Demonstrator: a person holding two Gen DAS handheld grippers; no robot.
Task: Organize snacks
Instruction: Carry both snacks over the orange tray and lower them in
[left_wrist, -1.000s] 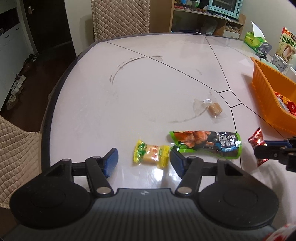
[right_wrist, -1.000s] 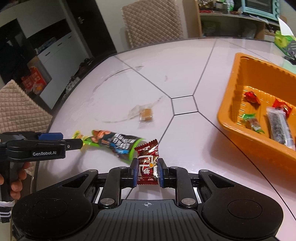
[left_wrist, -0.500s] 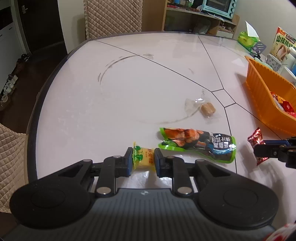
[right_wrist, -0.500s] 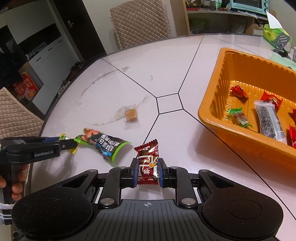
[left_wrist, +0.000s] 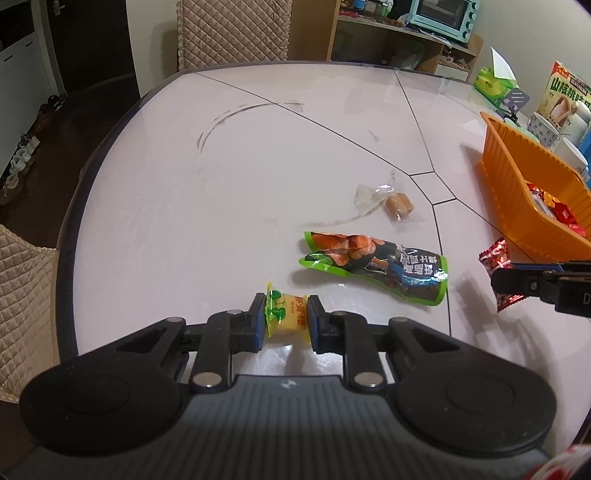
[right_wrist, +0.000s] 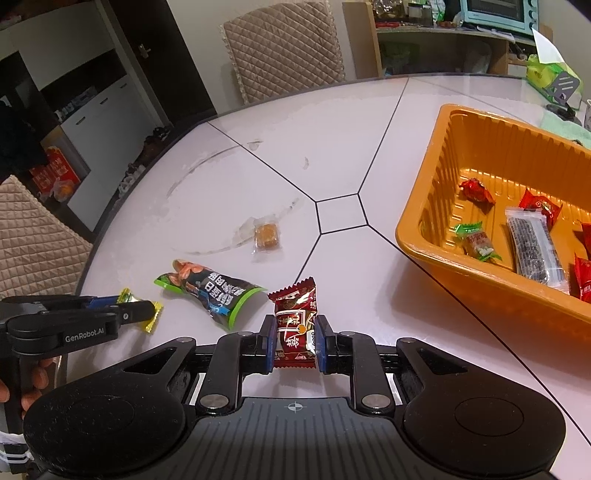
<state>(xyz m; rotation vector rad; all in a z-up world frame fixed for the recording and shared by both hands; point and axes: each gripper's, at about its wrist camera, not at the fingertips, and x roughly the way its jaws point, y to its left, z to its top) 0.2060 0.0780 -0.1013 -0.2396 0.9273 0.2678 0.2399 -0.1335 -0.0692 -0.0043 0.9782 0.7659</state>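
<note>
My left gripper (left_wrist: 286, 321) is shut on a yellow and green candy (left_wrist: 286, 315), held just above the white table (left_wrist: 221, 192). My right gripper (right_wrist: 294, 341) is shut on a dark red snack packet (right_wrist: 295, 321), held above the table left of the orange tray (right_wrist: 436, 206). The tray holds several wrapped snacks (right_wrist: 532, 243). A green and black snack bag (left_wrist: 376, 266) lies on the table between the grippers; it also shows in the right wrist view (right_wrist: 210, 290). A small brown snack in clear wrap (left_wrist: 397, 205) lies beyond it.
A tissue box (left_wrist: 493, 83), a carton (left_wrist: 565, 98) and cups (left_wrist: 546, 127) stand behind the tray. Quilted chairs stand at the far side (right_wrist: 280, 51) and the left edge (right_wrist: 33, 243). The table's curved edge (left_wrist: 70, 229) runs along the left.
My left gripper closed on the yellow candy and lifted it slightly. My right gripper carried the red packet up and toward the orange tray.
</note>
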